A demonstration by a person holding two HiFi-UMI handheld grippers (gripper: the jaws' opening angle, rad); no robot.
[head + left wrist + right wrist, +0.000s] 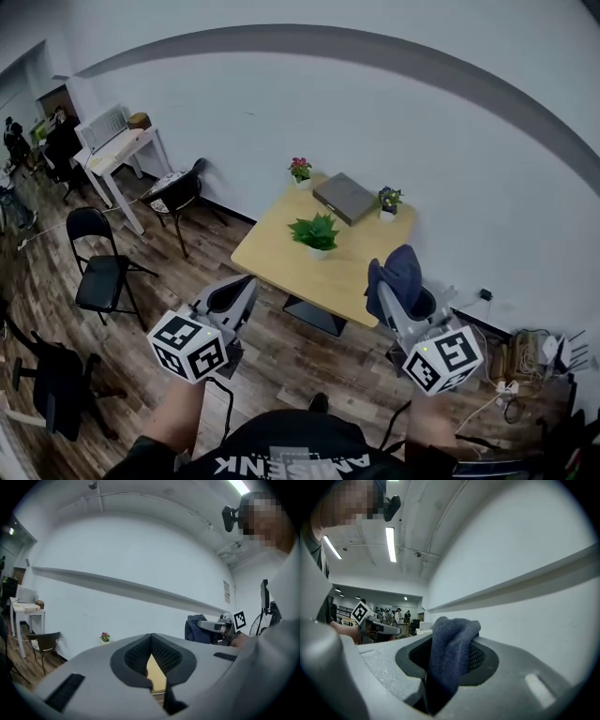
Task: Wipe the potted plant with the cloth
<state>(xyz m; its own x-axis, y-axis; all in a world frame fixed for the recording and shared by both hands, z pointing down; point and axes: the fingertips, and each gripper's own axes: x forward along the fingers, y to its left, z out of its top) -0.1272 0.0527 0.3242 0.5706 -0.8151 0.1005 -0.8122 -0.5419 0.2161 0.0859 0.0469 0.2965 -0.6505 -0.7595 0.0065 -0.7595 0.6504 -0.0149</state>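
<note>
Right gripper [440, 667] grips the blue cloth [399, 270], held up ready for wiping; left gripper [151, 666] is clenched on nothing; the green potted plant [316, 232] stands mid-table [272, 255], well ahead of both.

The left tool [151, 641] is pointing toward a white wall [140, 550], its 2 jaws meeting at the tips with nothing between them. A strip of tan worktop [155, 673] is showing through the gap lower down. A pink-flowered pot [105, 637] is standing at the left. The right tool [202, 625] is reaching in from the right, a dark blue cloth [191, 632] bunching at its tip.
</note>
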